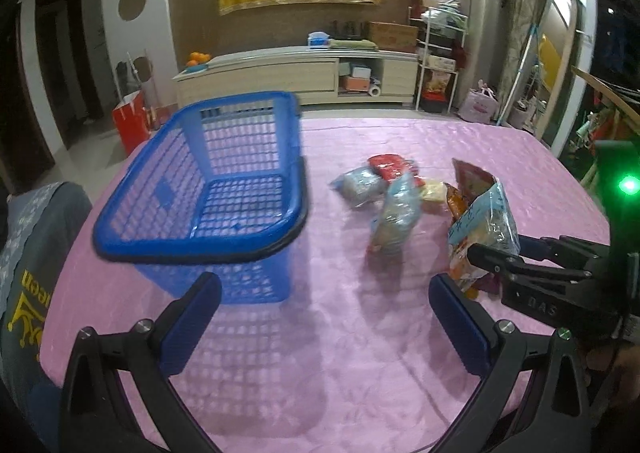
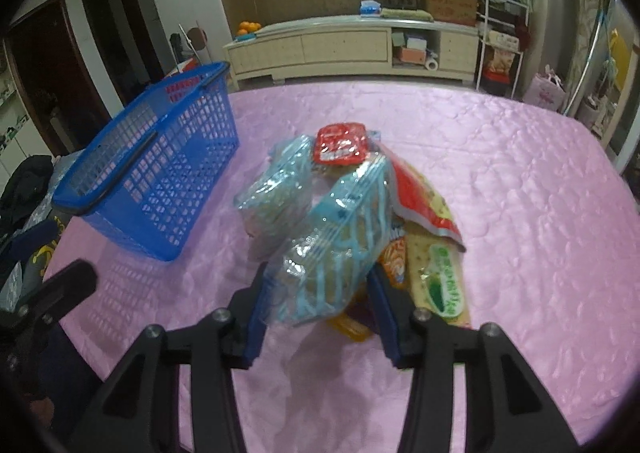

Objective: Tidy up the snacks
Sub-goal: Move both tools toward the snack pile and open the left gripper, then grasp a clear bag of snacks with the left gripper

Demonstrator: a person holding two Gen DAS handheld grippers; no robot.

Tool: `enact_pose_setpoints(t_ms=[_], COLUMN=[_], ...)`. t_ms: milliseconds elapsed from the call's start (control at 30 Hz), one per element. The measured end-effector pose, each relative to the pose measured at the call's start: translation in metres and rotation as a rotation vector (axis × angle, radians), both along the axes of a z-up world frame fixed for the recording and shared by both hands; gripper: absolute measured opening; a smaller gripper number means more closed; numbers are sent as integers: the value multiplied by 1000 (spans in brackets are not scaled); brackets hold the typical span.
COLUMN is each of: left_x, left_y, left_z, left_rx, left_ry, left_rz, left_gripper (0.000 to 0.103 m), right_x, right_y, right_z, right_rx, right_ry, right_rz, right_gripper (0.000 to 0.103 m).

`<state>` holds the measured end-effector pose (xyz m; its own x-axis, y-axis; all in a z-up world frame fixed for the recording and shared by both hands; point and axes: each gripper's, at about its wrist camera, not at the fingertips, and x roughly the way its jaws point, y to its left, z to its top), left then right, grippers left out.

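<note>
— Holding anything in your right gripper (image 2: pixel 320 285)?

— Yes, its blue pads pinch a clear packet with pale blue print (image 2: pixel 340 237), lifted at the near edge of the snack pile (image 2: pixel 340 181) on your pink cloth (image 2: pixel 520 213).

— And your left gripper (image 1: pixel 324 317)?

— Spread wide, nothing between its fingers (it hangs over bare cloth). Your blue basket (image 1: pixel 200 189) stands just beyond it, left of the pile and apart from it.
</note>
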<state>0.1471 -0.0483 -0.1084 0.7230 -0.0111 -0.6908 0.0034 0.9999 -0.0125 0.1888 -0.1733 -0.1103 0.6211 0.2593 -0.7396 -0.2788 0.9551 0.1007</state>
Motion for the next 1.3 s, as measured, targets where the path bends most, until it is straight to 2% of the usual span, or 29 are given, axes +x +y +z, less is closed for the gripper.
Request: enact_pose_setpoints(t_ms=[167,533,700,867,967,1033,1100,1133,1167,1200,1233,1300], left_x=[18,69,99,122,128,133,137,140,142,143,143,141], left_y=[-18,-64,-73,-76,-83,-83,-81,-80,-78,-76,-75,-73], left_z=[3,1,-12,-34,-46,-52,-58,-62,-65,-65,-66,-65], left_rx=[-13,55,94,95,149,122,110,102,83,70,66,68], left_ry=[13,12,46,129,148,169,200,217,232,238,234,220], left_rz=[-57,-157,-202,-235,-240,-251,-246,-240,-242,-244,-244,-245], left_gripper=[103,102,103,103,102,92,71,67,57,50,48,34], right_x=[4,18,28,33,35,37,36,35,36,36,38,38], right_y=[-15,-46,-56,-59,-58,-57,-58,-57,-57,-59,-59,-61], right_z=[4,4,-5,-15,-19,-20,-22,-22,-22,-25,-25,-25], right_rx=[30,96,128,166,173,179,180,180,175,173,178,183], right_ry=[-1,40,72,104,117,125,125,125,127,130,138,141], right_rz=[6,-4,2,-2,-4,-3,-9,-13,-23,-30,-40,-52], right_gripper=[51,51,51,51,51,51,51,51,51,51,51,51])
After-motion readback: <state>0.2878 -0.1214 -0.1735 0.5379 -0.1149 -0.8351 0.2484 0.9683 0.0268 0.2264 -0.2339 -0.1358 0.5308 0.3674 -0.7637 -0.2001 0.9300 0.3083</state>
